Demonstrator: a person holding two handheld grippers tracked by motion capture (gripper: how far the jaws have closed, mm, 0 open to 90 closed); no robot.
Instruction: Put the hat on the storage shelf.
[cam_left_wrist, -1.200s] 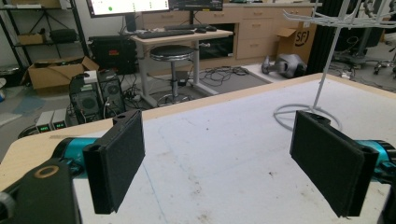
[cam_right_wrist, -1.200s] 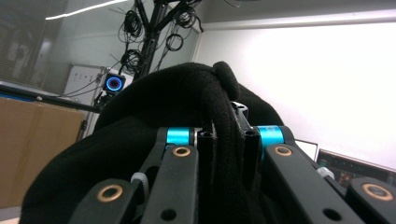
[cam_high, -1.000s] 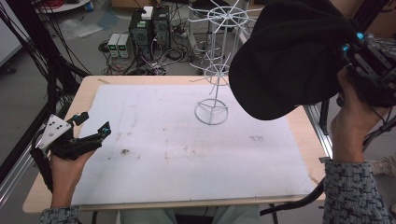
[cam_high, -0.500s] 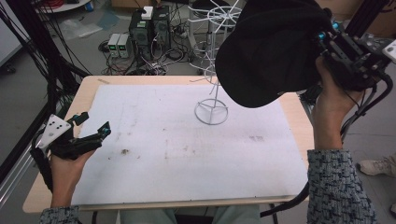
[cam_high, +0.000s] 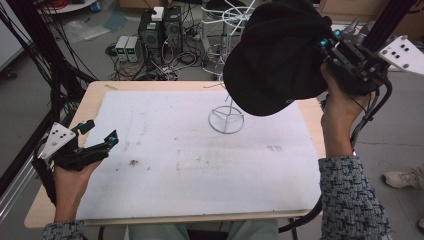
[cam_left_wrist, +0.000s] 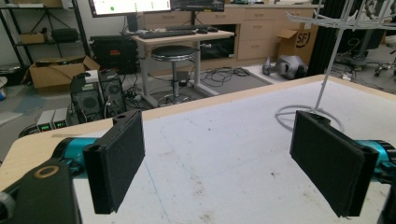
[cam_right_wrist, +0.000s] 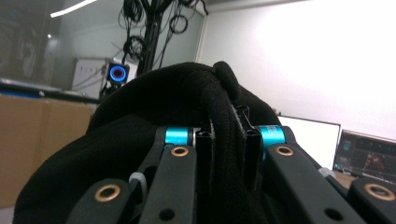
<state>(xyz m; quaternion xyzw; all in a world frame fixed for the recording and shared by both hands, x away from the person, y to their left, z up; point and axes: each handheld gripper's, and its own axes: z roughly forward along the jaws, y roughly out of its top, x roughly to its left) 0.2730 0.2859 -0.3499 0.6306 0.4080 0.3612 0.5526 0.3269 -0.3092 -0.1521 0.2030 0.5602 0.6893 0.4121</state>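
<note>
A black cap (cam_high: 275, 55) hangs high above the table's far right, in front of the white wire rack (cam_high: 226, 119). My right gripper (cam_high: 327, 42) is shut on the cap's edge; in the right gripper view the black fabric (cam_right_wrist: 219, 140) is pinched between the two jaws, with my right gripper (cam_right_wrist: 223, 158) shut around it. My left gripper (cam_high: 97, 134) rests low at the table's left side, open with nothing in it. In the left gripper view my left gripper (cam_left_wrist: 215, 163) has its black pads (cam_left_wrist: 116, 163) wide apart over the white mat (cam_left_wrist: 224, 154), and the wire rack's base ring (cam_left_wrist: 287, 114) stands beyond.
A white mat (cam_high: 175, 160) covers most of the wooden table (cam_high: 90, 100). The wire rack's upper arms (cam_high: 235, 15) rise behind the cap. Beyond the far edge are computer boxes (cam_high: 160, 30) and tangled cables on the floor. A stool (cam_left_wrist: 175, 53) and desks stand farther off.
My right hand has carried the cap leftward and slightly away, closer to the rack's top. The left gripper has stayed still.
</note>
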